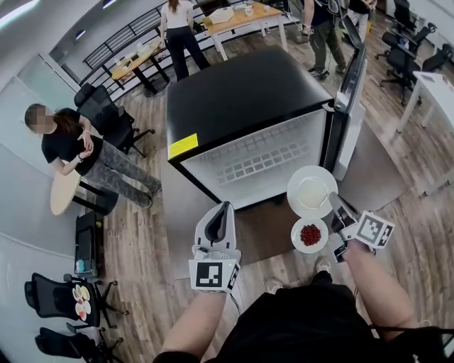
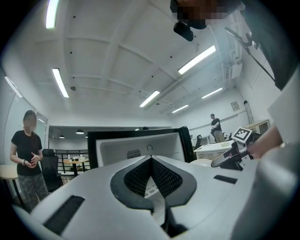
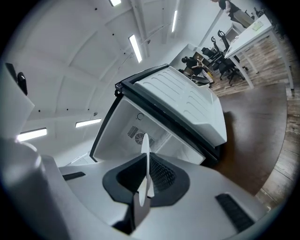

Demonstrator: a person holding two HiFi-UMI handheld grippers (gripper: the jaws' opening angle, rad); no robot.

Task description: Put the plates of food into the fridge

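The small fridge (image 1: 262, 159) stands open in front of me, its door (image 1: 351, 92) swung to the right and a white wire shelf inside. My right gripper (image 1: 335, 205) is shut on the rims of two plates just before the opening. One is a large white plate (image 1: 312, 190) with pale food, the other a small plate (image 1: 310, 235) of red food. In the right gripper view both plates (image 3: 145, 154) show edge-on between the jaws, facing the fridge interior (image 3: 133, 133). My left gripper (image 1: 222, 211) is shut with nothing in it and points at the fridge (image 2: 140, 145).
A person (image 1: 67, 142) sits by a round table (image 1: 64, 193) at the left, with office chairs (image 1: 106, 113) nearby. A low stand (image 1: 80, 301) at the bottom left carries several plates. More people and desks (image 1: 234, 18) are behind the fridge, and a white table (image 1: 434, 85) is at the right.
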